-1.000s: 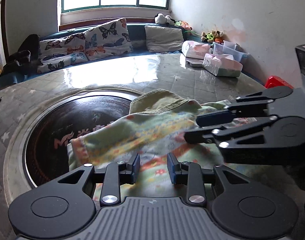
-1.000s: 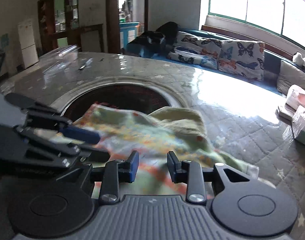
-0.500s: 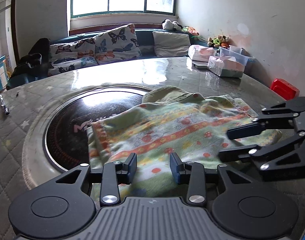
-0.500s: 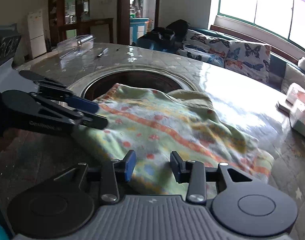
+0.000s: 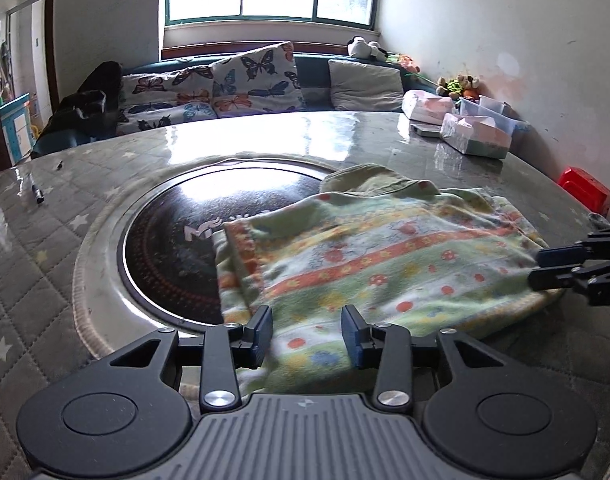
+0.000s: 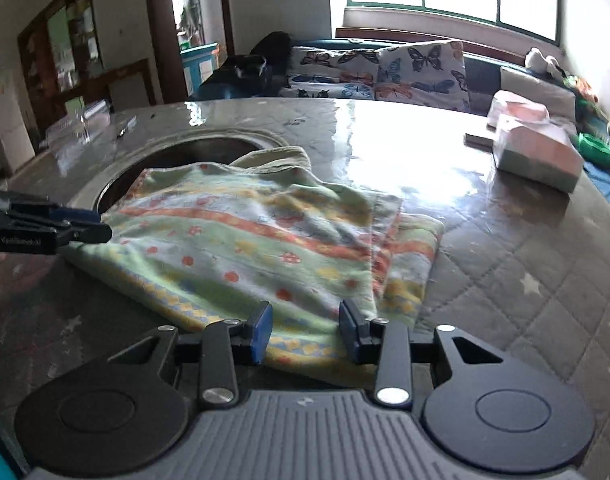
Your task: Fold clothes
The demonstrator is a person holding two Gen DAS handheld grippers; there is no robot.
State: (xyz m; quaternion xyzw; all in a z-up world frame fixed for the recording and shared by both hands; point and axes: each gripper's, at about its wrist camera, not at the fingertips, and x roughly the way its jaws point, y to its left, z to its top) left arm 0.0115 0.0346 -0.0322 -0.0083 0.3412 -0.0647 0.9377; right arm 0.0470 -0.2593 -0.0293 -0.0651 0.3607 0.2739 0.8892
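Note:
A folded green fleece garment (image 5: 385, 264) with orange stripes and small red motifs lies flat on the quilted table, its left end over the dark round inset (image 5: 173, 236). An olive cloth (image 5: 369, 176) pokes out from behind it. My left gripper (image 5: 307, 334) is open at the garment's near edge, holding nothing. My right gripper (image 6: 305, 328) is open too, at the garment's near right corner (image 6: 389, 292), where the layered edges show. Each gripper shows in the other's view: the right gripper (image 5: 545, 268) at the cloth's right end, the left gripper (image 6: 85, 230) at its left end.
Plastic-wrapped boxes (image 5: 475, 136) and a clear bin stand at the table's far right. A pen (image 5: 37, 194) lies at the left. A red object (image 5: 585, 190) sits past the right edge. A sofa with butterfly cushions (image 5: 253, 80) runs behind the table.
Both grippers have drawn back toward me and apart from each other. The garment, bunched close under them a second ago, now lies spread flat and folded on the table.

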